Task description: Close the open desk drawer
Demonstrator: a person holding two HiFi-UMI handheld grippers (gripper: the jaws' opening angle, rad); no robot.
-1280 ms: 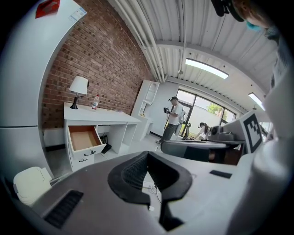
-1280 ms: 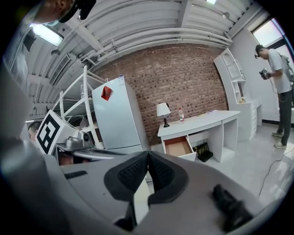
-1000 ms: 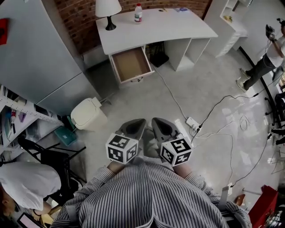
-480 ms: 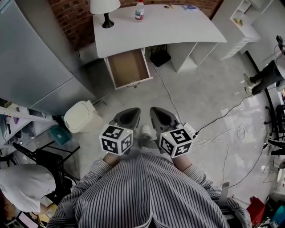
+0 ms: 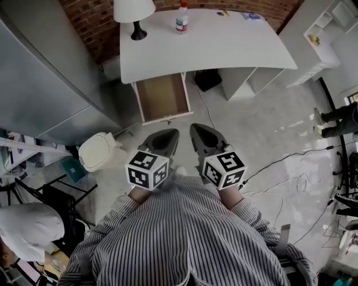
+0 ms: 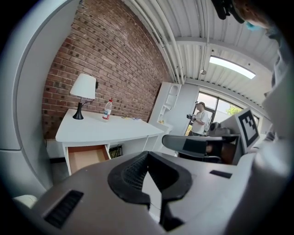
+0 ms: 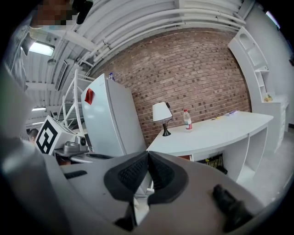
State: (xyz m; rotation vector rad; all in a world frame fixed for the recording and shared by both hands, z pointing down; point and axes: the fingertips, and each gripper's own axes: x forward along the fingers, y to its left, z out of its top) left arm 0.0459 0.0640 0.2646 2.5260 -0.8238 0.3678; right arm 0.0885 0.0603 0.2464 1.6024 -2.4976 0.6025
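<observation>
Open drawer [image 5: 163, 96] drawn nearer, left gripper [image 5: 168, 136] and right gripper [image 5: 199, 132] clenched, empty

White desk [image 5: 224, 44], lamp [image 5: 135, 17] and bottle [image 5: 182, 18] on top

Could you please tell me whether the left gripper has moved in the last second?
Yes. The left gripper has moved forward toward the desk; far less floor now shows between its tips and the open drawer.
</observation>
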